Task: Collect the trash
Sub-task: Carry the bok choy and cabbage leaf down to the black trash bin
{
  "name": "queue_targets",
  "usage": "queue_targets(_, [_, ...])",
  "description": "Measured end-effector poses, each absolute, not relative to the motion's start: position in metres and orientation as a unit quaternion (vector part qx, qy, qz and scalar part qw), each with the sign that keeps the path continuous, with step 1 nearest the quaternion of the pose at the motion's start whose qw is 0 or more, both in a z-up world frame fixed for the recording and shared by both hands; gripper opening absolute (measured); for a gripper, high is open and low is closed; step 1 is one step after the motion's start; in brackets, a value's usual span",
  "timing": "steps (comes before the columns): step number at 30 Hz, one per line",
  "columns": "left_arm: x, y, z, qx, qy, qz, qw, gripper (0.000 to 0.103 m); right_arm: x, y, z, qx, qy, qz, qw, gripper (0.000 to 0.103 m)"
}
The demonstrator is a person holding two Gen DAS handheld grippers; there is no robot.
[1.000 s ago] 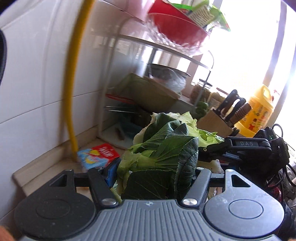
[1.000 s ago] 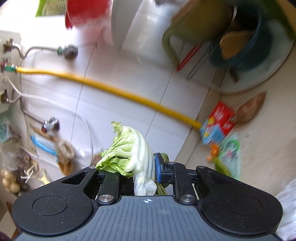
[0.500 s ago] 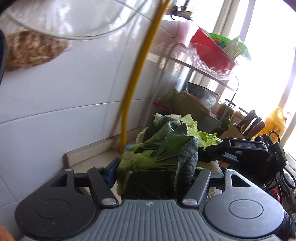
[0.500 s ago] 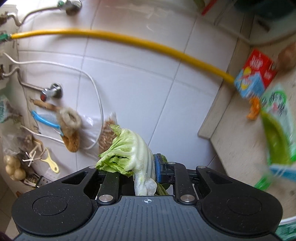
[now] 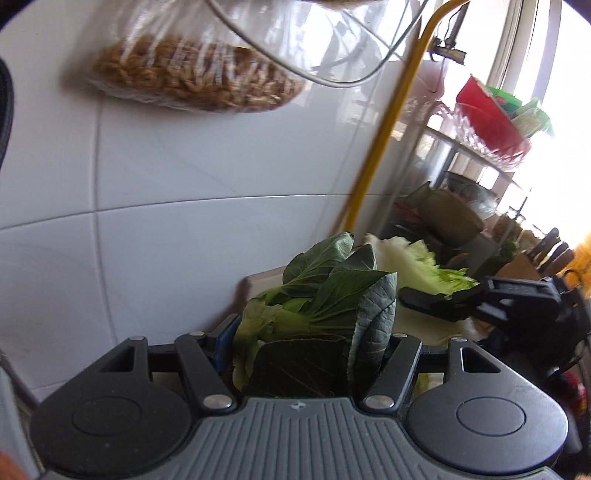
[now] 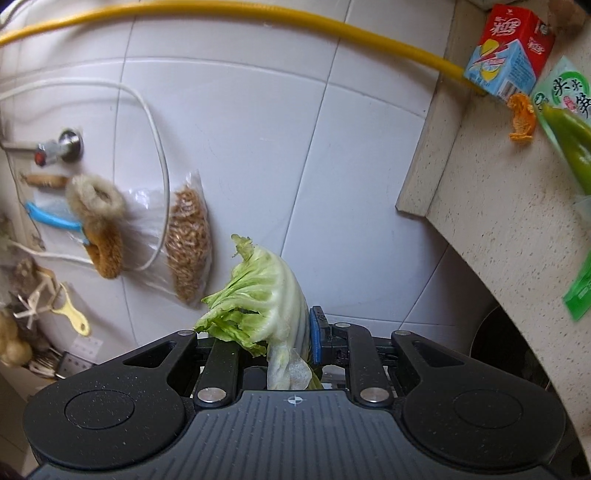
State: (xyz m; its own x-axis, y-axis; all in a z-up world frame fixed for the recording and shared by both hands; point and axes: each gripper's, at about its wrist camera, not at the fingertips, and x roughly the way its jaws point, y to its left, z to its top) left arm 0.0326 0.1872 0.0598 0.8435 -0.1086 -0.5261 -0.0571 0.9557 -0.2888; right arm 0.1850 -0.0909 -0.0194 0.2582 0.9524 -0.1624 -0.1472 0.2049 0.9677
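Observation:
My left gripper (image 5: 308,339) is shut on a bunch of dark green leaves (image 5: 325,306) that fill the gap between its fingers. The right gripper (image 6: 275,332) is shut on a pale cabbage leaf (image 6: 266,295), its white stalk pinched against the blue pad. In the left wrist view the right gripper (image 5: 436,302) shows to the right, holding that cabbage leaf (image 5: 421,266). On the counter (image 6: 491,206) lie a red-and-blue drink carton (image 6: 508,55), an orange peel scrap (image 6: 521,118) and a green wrapper (image 6: 569,122).
A white tiled wall (image 6: 277,147) fills both views, with a yellow hose (image 6: 295,18), a hanging bag of dried food (image 6: 186,236), brushes (image 6: 99,218) and a tap (image 6: 59,147). A dish rack (image 5: 480,155) with a red bowl and a knife block (image 5: 546,254) stand along the counter.
Both grippers have swung left, away from the counter toward the wall and past the counter's end. The dish rack and carton have slid to the right. Each grip on its leaves is unchanged.

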Motion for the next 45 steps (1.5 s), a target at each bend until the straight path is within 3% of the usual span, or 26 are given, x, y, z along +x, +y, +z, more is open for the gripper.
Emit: queue_targets(45, [0.001, 0.235, -0.009, -0.070, 0.387, 0.073, 0.916, 0.062, 0.139, -0.028, -0.038, 0.356, 0.476, 0.412, 0.691, 0.024])
